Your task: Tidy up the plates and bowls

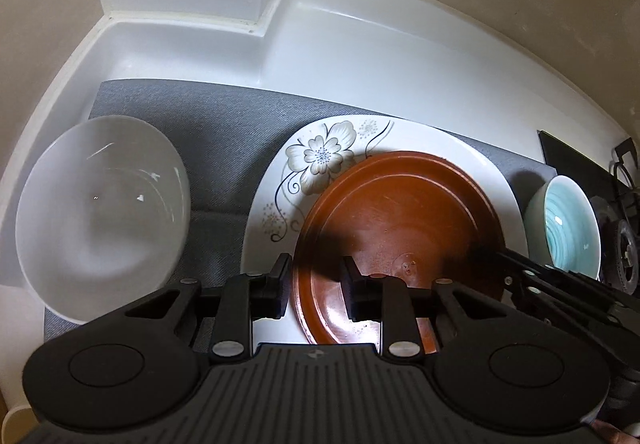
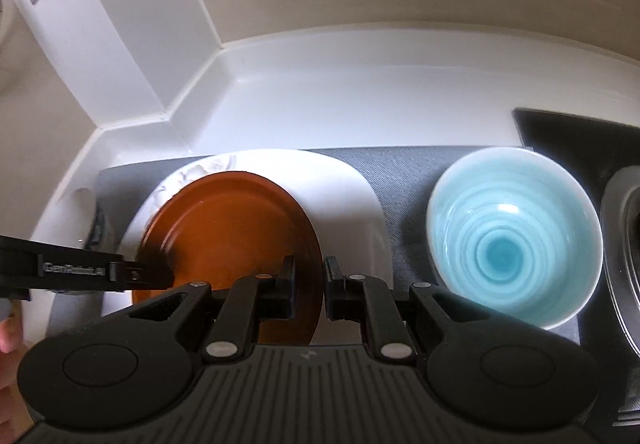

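While the brown plate (image 1: 400, 228) was stacked on the floral white plate (image 1: 320, 155) on the grey mat (image 1: 224, 131), its left rim was straddled by the part-open left gripper (image 1: 314, 284); the right gripper (image 2: 310, 284), narrowly parted, was seen at its right edge, grip not discernible, teal bowl (image 2: 514, 248) and white bowl (image 1: 100, 211) flanking

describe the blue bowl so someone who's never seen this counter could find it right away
On the grey mat covering the white counter, look right of the stacked plates. The blue bowl stands there alone, upright and empty, with a pale rim and turquoise swirl rings inside, unlike the plain white bowl at the far left.
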The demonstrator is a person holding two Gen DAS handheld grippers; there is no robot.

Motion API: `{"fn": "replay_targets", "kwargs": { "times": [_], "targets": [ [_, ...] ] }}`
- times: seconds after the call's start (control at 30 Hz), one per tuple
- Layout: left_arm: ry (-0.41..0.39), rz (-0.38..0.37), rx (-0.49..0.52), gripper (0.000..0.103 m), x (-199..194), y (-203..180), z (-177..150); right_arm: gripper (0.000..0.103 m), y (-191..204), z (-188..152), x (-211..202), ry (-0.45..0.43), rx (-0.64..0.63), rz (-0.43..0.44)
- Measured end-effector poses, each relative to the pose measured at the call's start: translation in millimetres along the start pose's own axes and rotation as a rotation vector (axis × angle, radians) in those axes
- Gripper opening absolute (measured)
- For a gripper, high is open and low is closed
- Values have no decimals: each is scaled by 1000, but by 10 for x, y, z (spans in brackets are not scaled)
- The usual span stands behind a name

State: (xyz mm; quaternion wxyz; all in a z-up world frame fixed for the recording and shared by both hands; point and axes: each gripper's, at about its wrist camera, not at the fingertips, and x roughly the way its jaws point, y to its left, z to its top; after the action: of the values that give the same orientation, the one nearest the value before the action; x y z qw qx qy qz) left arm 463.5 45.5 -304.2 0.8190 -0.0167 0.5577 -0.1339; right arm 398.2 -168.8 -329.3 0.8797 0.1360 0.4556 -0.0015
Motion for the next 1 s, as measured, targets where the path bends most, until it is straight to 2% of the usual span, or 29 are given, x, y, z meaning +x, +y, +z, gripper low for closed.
{"fn": "replay_targets", "kwargs": {
  "times": [0.17, 0.23, 0.3, 0.4, 0.5, 0.67, 0.77, 0.87, 1.0],
  "targets": [
    [-15, -20, -27, 28, -60, 71, -14, 16, -21, -69, 40, -7, 0, 1],
    [-39, -41, -49, 29, -168, 170, -36, 22, -26, -100, 10, -13, 7, 9],
    [-70, -50, -58, 31, -326, 284, -77, 36, -29, -122, -47, -23, 13, 2],
    [-141, -54, -68, 49, -631, 537, -211, 48, -33, -147, -210, -62, 26, -18],
    [-198, -8, -117, 53, -876, 885, -403, 56, -49, -197, -403, -103, 46, -16],
    [-220, 52, -255, 54, -1045, 1491, -705, 58, 15, -285, -641, -130, 65, 4],
    [-219, 30, -378, 54, -1068, 1803, -762, 58, 174, -236, -703, -141, 53, 58],
    [-235, 7, -442, 53, -1078, 1925, -701, 58, 461, -140, -663, -141, -2, 122],
    [-294, -35, -435, 53, -1096, 1855, -523, 58, 921, 6, -471, -129, -95, 221]
  ]
}}
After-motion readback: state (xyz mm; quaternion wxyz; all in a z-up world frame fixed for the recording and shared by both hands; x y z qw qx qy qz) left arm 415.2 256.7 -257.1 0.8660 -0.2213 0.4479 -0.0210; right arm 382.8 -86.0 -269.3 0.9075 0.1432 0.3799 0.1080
